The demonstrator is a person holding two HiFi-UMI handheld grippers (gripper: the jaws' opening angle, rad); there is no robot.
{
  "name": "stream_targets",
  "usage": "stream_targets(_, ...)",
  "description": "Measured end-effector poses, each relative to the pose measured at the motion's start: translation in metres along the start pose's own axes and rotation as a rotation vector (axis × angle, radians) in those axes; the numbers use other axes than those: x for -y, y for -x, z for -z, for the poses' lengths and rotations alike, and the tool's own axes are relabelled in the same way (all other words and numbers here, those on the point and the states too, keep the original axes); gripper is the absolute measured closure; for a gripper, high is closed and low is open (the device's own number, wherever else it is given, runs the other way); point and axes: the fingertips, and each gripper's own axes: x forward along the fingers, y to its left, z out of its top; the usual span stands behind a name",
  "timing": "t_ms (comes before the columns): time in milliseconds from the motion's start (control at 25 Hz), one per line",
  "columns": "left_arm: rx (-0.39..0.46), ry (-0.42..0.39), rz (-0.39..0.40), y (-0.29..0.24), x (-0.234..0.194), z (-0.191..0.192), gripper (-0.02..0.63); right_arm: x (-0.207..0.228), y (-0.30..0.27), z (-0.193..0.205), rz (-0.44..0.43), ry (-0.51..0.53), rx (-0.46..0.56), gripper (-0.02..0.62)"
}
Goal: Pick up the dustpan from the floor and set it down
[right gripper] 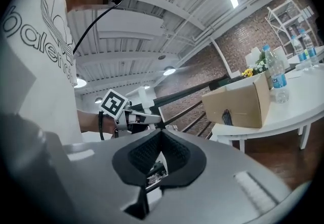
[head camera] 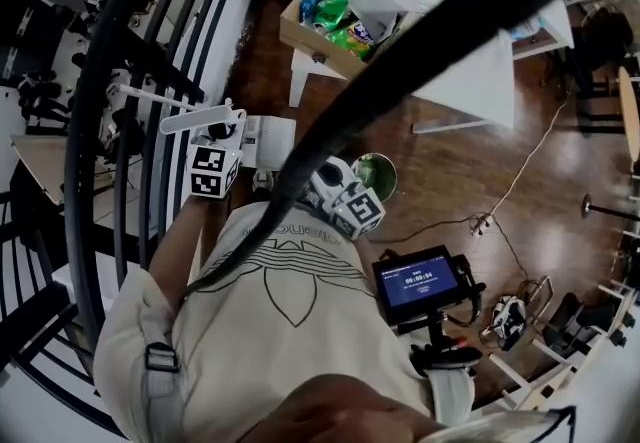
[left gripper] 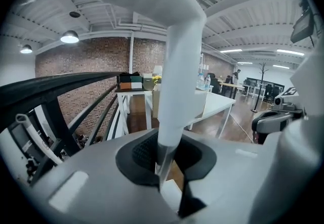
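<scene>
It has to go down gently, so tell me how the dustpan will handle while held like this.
The dustpan looks like smooth white plastic, so it is probably light and fairly stiff. The left gripper pinches only the handle, so it may swing or twist. It could also slip.

White dustpan (left gripper: 179,66) held aloft by its handle.

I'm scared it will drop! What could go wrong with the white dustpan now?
The left gripper pinches the dustpan handle only at its narrow end, so it might slip or swing. The black railing is close beside it, so the handle could bump it.
</scene>
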Motion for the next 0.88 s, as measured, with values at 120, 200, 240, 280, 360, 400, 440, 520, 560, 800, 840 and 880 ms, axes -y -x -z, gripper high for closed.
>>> stream_targets(120,-0.010,0.000,-0.002,-0.001,0.000,0.001,0.529,0.006,0.001,-0.003,0.015,-0.034,-0.004,0.594)
stream_targets(200,-0.021,0.006,-0.006,-0.005,-0.001,0.006,0.529,0.009,0.001,-0.003,0.024,-0.045,-0.007,0.593)
stream_targets(240,-0.027,0.009,-0.008,-0.007,-0.002,0.009,0.529,0.009,0.002,-0.003,0.023,-0.045,-0.009,0.594)
stream_targets(280,-0.033,0.013,-0.008,-0.010,-0.003,0.013,0.529,0.008,0.003,-0.001,0.021,-0.046,-0.014,0.592)
stream_targets(360,-0.047,0.019,0.000,-0.019,-0.004,0.026,0.529,0.005,0.005,0.003,0.019,-0.064,-0.034,0.593)
stream_targets(400,-0.056,0.020,0.007,-0.026,-0.005,0.033,0.529,0.004,0.006,0.006,0.019,-0.075,-0.046,0.592)
stream_targets(440,-0.065,0.019,0.015,-0.033,-0.006,0.040,0.529,0.003,0.006,0.008,0.019,-0.084,-0.058,0.594)
stream_targets(520,-0.080,0.012,0.031,-0.047,-0.010,0.056,0.529,-0.003,0.008,0.018,0.015,-0.103,-0.086,0.593)
stream_targets(560,-0.085,0.010,0.036,-0.054,-0.012,0.063,0.529,-0.005,0.010,0.024,0.012,-0.111,-0.101,0.593)
stream_targets(800,-0.093,0.013,0.031,-0.095,-0.027,0.101,0.528,-0.014,0.019,0.056,0.030,-0.166,-0.171,0.592)
stream_targets(840,-0.099,0.012,0.032,-0.101,-0.027,0.107,0.528,-0.016,0.020,0.061,0.034,-0.172,-0.180,0.593)
stream_targets(880,-0.106,0.007,0.036,-0.106,-0.027,0.114,0.528,-0.017,0.022,0.066,0.037,-0.177,-0.187,0.594)
